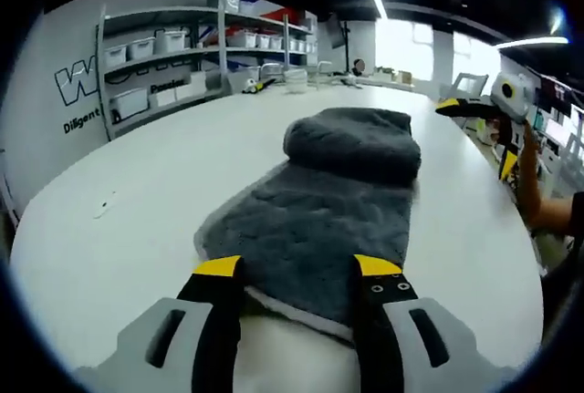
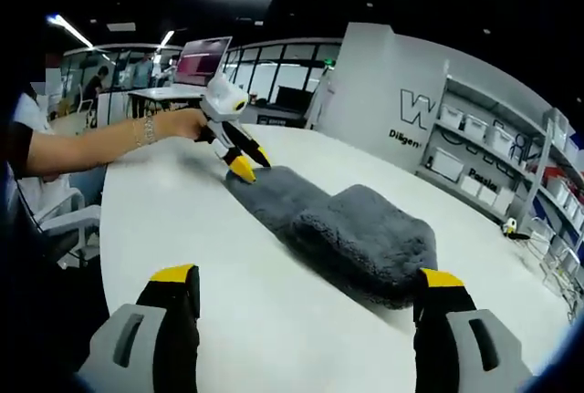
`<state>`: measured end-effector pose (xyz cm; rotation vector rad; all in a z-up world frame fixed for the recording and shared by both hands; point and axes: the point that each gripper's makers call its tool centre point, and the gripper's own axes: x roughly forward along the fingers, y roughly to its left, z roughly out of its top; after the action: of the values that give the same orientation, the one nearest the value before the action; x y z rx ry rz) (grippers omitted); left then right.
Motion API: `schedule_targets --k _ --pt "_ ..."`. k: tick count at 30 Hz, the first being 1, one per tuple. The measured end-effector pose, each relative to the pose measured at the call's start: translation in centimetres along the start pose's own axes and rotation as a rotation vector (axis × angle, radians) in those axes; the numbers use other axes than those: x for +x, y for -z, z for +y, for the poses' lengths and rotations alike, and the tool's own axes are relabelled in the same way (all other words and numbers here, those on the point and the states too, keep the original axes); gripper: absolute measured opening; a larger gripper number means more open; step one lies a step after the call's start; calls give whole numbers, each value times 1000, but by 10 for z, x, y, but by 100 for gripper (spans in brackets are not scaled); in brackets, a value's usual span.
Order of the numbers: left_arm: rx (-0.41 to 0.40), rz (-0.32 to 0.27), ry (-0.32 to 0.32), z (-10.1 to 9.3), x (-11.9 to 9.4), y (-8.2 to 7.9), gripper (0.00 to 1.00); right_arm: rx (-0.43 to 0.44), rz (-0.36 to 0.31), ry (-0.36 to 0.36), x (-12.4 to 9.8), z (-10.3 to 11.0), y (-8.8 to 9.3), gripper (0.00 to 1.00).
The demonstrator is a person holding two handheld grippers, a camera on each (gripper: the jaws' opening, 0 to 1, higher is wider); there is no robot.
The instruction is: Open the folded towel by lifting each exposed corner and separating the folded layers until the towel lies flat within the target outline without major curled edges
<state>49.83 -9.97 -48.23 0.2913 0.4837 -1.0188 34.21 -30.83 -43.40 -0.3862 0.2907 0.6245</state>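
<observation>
A dark grey plush towel (image 1: 315,220) lies lengthwise on the white table (image 1: 137,192). Its near half is spread in one flat layer, and its far end is still folded into a thick bulge (image 1: 354,142). My left gripper (image 1: 297,267) is open, its yellow-tipped jaws straddling the towel's near edge. In the right gripper view a hand holds this left gripper (image 2: 248,165) at the towel's thin end (image 2: 274,194). My right gripper (image 2: 307,277) is open and holds nothing, with the folded bulge (image 2: 370,238) just ahead between its jaws. The left gripper view shows the right gripper (image 1: 477,135) raised at the table's right side.
Grey shelves with white bins (image 1: 164,56) stand behind the table against a lettered wall. A person's arm (image 2: 91,147) reaches in from the left of the right gripper view. A chair (image 2: 55,220) stands by the table edge. A screen (image 2: 205,60) sits on a far desk.
</observation>
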Motion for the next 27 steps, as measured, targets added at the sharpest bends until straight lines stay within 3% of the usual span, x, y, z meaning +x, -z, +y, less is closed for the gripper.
schedule_targets --k 3,12,19,27 --pt "9 31 -9 -2 3 10 42 -2 1 -8 1 1 1 99" --pt "36 39 -10 -3 5 8 34 4 -3 -23 1 2 3 99" --pt "42 12 44 -8 8 6 15 5 -18 -9 2 -2 1 99" --pt "44 10 63 -9 5 6 10 14 -41 -12 0 -5 -6 99"
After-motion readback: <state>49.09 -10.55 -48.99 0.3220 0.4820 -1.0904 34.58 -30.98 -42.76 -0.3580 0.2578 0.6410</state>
